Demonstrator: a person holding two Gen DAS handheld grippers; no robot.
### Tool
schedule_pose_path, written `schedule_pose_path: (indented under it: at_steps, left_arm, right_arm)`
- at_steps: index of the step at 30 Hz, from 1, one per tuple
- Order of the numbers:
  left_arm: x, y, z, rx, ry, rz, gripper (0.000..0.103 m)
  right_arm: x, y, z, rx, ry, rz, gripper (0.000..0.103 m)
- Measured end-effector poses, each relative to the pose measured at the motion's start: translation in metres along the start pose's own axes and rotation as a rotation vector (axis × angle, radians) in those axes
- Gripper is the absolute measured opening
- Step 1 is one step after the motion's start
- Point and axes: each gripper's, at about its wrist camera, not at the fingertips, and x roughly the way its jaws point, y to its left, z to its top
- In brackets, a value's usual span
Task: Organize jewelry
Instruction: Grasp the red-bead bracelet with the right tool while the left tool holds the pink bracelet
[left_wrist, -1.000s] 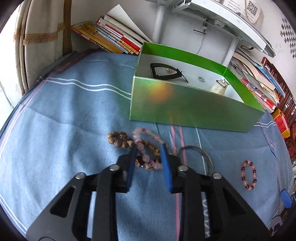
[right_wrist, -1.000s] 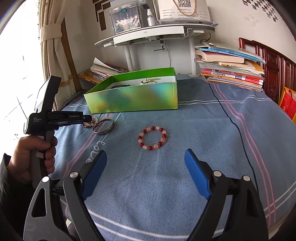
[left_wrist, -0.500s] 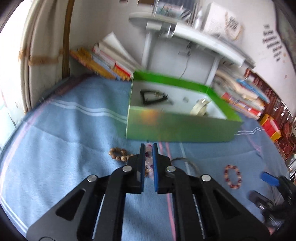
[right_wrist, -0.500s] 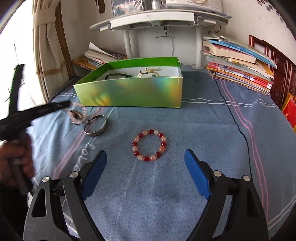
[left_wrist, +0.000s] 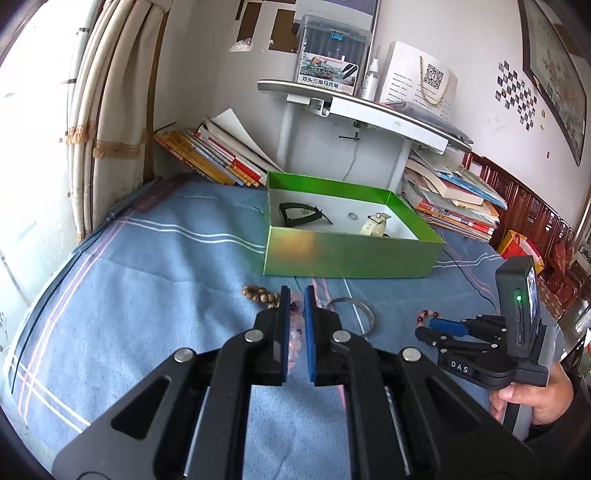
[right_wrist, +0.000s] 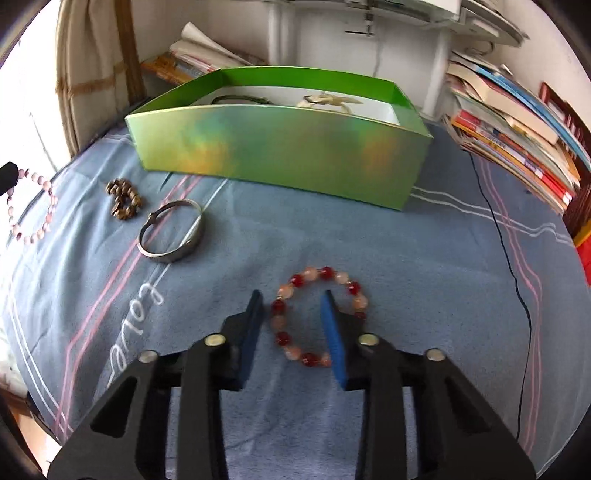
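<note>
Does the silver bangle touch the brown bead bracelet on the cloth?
Apart. The right wrist view shows blue cloth between the silver bangle and the brown bead bracelet lying beyond it.

Blue woven cloth (right_wrist: 424, 258), matt, is seen w/ pale stripes. Green box (right_wrist: 280, 147): glossy iridescent card. Bangle (right_wrist: 170, 236): polished metal. Near bracelet (right_wrist: 317, 317): shiny red/peach beads. Far-left beads (right_wrist: 123, 199): matt, wood-like.
</note>
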Motion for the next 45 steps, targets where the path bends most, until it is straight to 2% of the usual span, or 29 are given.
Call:
schedule_pose_path:
  at_steps: [1, 2, 6, 15, 19, 28, 45]
  left_arm:
    - [0.0, 0.001, -0.001, -0.002, 0.002, -0.004, 0.007]
    - [0.0, 0.002, -0.002, -0.004, 0.004, -0.006, 0.008]
    - [-0.005, 0.002, -0.005, 0.001, 0.003, -0.016, 0.008]
    - [-0.033, -0.013, -0.008, 0.041, -0.012, -0.035, 0.008]
    - [-0.042, -0.023, -0.016, 0.062, -0.004, -0.043, 0.008]
    - [-0.056, -0.033, -0.033, 0.079, 0.011, -0.051, 0.008]
    - [-0.065, -0.042, -0.033, 0.107, 0.009, -0.051, 0.008]
  right_arm:
    - [0.0, 0.002, 0.0, -0.005, -0.005, 0.0, 0.008]
    - [0.0, 0.004, -0.002, -0.011, -0.013, -0.011, 0.008]
    - [-0.016, 0.003, -0.009, 0.034, -0.065, 0.027, 0.007]
    - [-0.113, -0.007, -0.028, 0.146, -0.299, 0.107, 0.007]
    - [-0.14, -0.009, -0.038, 0.162, -0.351, 0.114, 0.007]
    - [-0.158, -0.013, -0.054, 0.174, -0.377, 0.106, 0.007]
    - [-0.166, -0.017, -0.066, 0.179, -0.389, 0.108, 0.007]
